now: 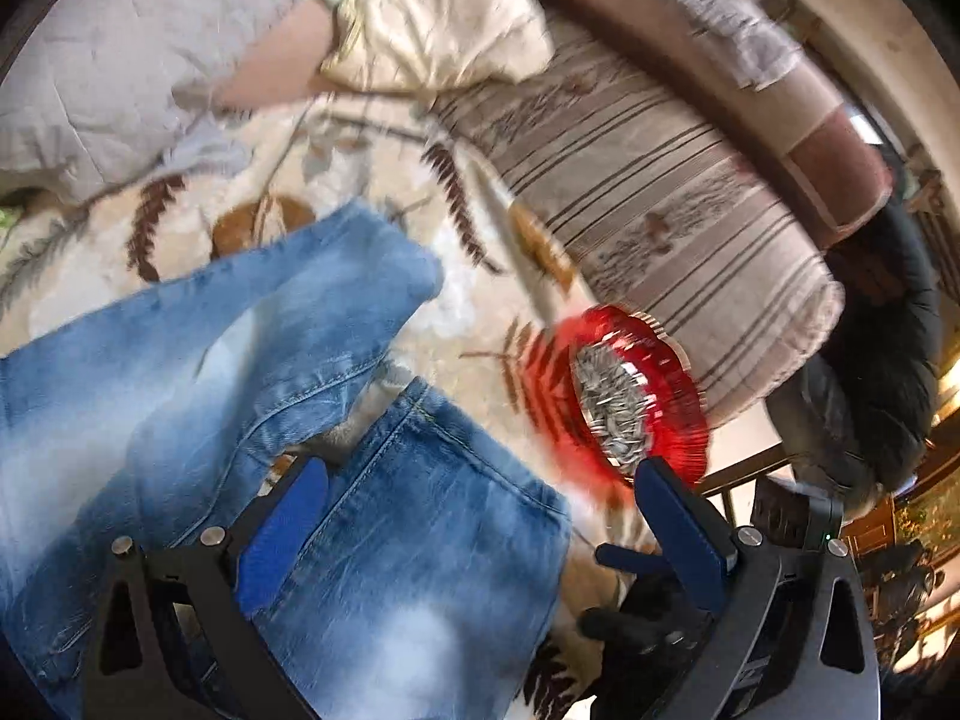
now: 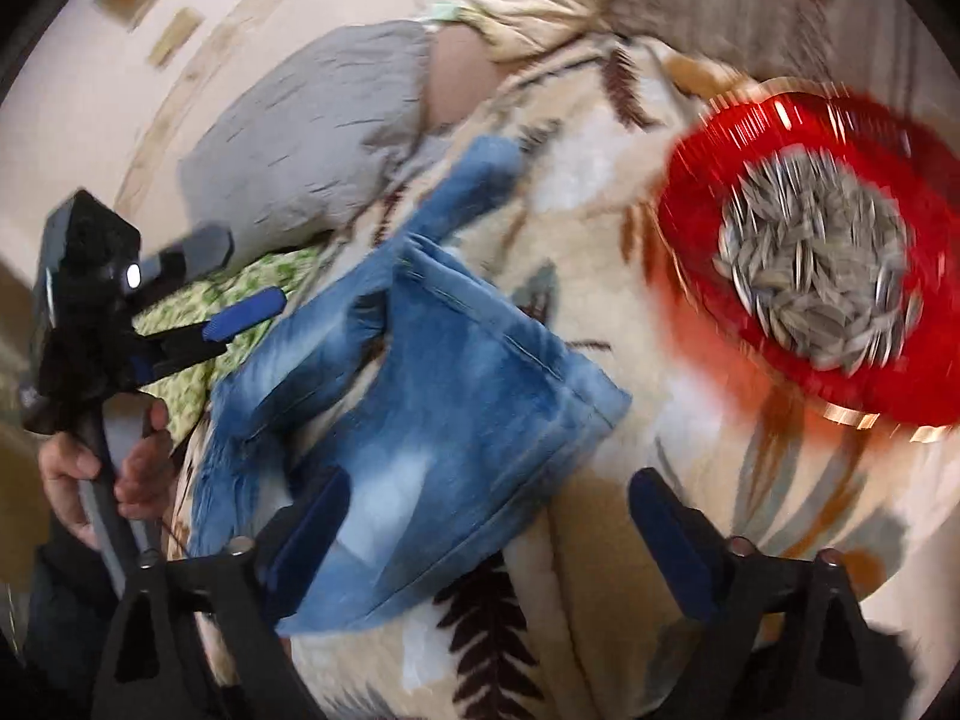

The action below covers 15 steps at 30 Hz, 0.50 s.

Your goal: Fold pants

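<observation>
Faded blue jeans (image 1: 252, 372) lie on a cream leaf-patterned blanket (image 1: 360, 168), legs partly folded over each other. My left gripper (image 1: 480, 480) is open above the jeans' hem, holding nothing. In the right wrist view the jeans (image 2: 432, 372) lie folded in a bunched shape. My right gripper (image 2: 486, 498) is open and empty over their near edge. The left gripper also shows in the right wrist view (image 2: 240, 312), held in a hand at the left, over the jeans' far side. Both views are motion-blurred.
A red dish of sunflower seeds (image 1: 624, 396) sits on the blanket right of the jeans; it also shows in the right wrist view (image 2: 816, 258). A striped cushion (image 1: 648, 192), a grey pillow (image 2: 312, 138), a cream pillow (image 1: 432, 18) and a green patterned cloth (image 2: 252, 294) surround the area.
</observation>
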Available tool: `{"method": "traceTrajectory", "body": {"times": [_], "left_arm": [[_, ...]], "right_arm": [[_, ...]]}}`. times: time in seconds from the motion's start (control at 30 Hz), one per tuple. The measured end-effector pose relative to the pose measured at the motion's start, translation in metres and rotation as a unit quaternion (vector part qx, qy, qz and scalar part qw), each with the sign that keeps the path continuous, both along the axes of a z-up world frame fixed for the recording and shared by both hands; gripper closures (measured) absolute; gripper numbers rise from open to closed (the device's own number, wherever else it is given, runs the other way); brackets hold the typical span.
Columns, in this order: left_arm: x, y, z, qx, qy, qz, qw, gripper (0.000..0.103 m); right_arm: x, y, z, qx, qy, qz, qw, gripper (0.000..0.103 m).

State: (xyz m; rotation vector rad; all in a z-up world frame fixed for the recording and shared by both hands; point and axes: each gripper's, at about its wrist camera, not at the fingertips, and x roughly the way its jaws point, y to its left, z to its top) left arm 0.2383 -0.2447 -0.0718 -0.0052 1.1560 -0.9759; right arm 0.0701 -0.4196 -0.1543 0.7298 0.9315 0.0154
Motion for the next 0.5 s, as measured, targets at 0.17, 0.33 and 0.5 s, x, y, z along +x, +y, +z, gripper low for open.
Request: {"method": "traceTrajectory", "body": {"times": [0.17,0.33,0.5], "left_arm": [[0.019,-0.026,-0.035,0.054,0.066,0.027,0.9960,0.019],[0.027,-0.042,-0.046,0.096,0.062,0.033,0.9929,0.032],[0.029,-0.040,-0.048,0.128,0.048,0.027,0.9902,0.068]], "right_arm": [[0.014,0.001,-0.028,0.004,0.014,-0.033,0.999,0.021],[0.028,0.003,-0.026,-0.018,0.006,-0.040,0.999,0.034],[0.032,0.001,-0.030,-0.035,0.003,-0.041,0.999,0.080]]}}
